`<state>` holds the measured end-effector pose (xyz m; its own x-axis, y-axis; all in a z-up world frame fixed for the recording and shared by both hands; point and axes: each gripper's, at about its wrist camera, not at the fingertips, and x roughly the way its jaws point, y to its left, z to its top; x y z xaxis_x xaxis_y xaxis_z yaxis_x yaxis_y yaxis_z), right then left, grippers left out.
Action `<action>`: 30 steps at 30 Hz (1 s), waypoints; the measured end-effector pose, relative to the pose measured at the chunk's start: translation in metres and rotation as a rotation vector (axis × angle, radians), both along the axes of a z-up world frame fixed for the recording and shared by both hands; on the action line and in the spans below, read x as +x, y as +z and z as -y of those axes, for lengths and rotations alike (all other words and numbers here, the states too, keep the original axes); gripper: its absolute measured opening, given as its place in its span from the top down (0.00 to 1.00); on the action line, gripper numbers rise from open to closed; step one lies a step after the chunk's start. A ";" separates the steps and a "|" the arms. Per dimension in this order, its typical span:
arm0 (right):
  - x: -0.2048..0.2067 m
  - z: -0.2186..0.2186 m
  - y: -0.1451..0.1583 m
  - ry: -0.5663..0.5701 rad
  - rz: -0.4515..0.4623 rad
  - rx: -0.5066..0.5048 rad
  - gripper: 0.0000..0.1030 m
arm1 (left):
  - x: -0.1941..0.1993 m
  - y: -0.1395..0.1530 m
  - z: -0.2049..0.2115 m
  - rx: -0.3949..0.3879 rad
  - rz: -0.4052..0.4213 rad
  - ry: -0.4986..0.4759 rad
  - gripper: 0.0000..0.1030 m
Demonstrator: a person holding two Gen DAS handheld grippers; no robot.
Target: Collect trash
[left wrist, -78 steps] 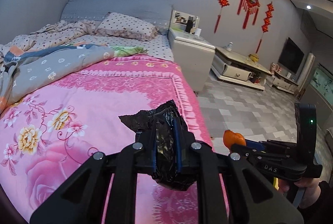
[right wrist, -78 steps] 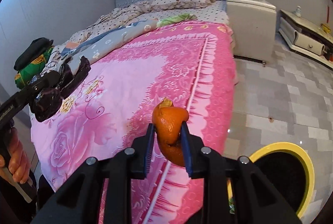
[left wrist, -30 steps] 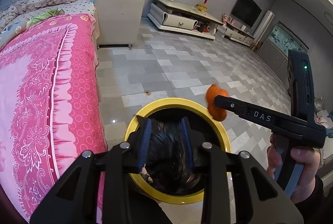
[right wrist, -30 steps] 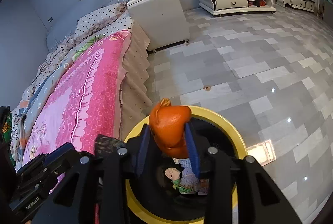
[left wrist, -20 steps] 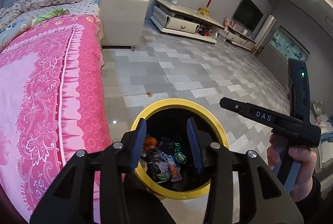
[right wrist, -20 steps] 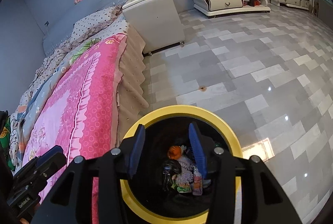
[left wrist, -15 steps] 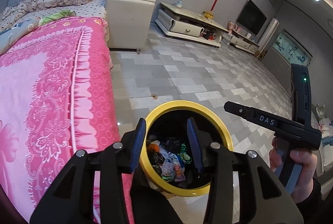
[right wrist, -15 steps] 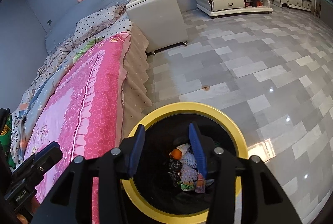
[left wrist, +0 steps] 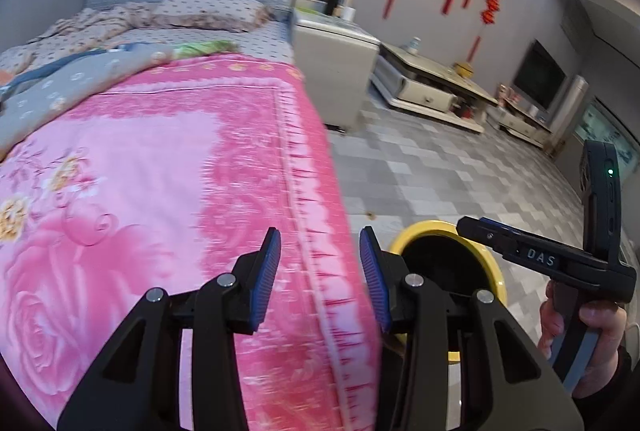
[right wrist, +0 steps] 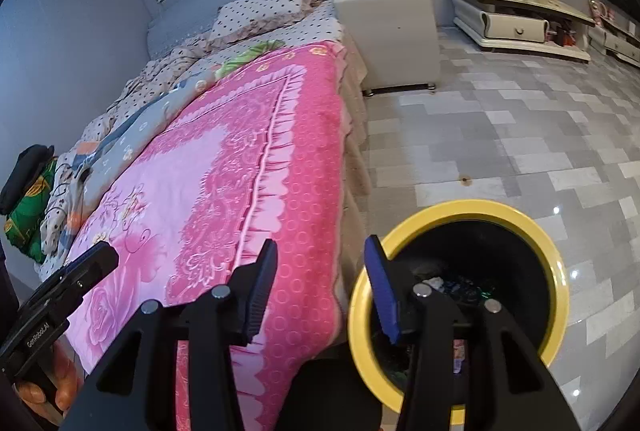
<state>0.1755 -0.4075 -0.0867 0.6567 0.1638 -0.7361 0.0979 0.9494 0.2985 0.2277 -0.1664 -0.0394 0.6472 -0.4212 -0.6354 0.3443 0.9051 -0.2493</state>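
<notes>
Both tools are empty, jaws parted: the left tool [left wrist: 320,271] over the edge of the pink bedspread [left wrist: 160,159], the right tool [right wrist: 320,283] between bed and yellow-rimmed bin [right wrist: 556,271]. Its jaws have just been opening, the left's too. Trash [right wrist: 456,285] lies inside the bin on the floor.

Your bin [right wrist: 554,259] sits on the floor [right wrist: 520,135] just right of the bed [right wrist: 224,183], trash [right wrist: 452,285] inside. Nightstand [right wrist: 394,31] stands behind it, beside the pillow [right wrist: 256,13]; probably a TV bench [right wrist: 516,15] further right.
</notes>
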 end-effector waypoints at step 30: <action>-0.018 -0.170 0.044 0.044 0.272 -0.115 0.08 | -0.105 0.049 -0.191 0.026 0.345 0.439 0.08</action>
<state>0.1574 -0.2377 -0.0430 0.8265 0.1221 -0.5495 -0.0128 0.9800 0.1986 0.1225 0.0243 0.0099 0.9308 -0.0517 -0.3619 -0.0090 0.9864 -0.1643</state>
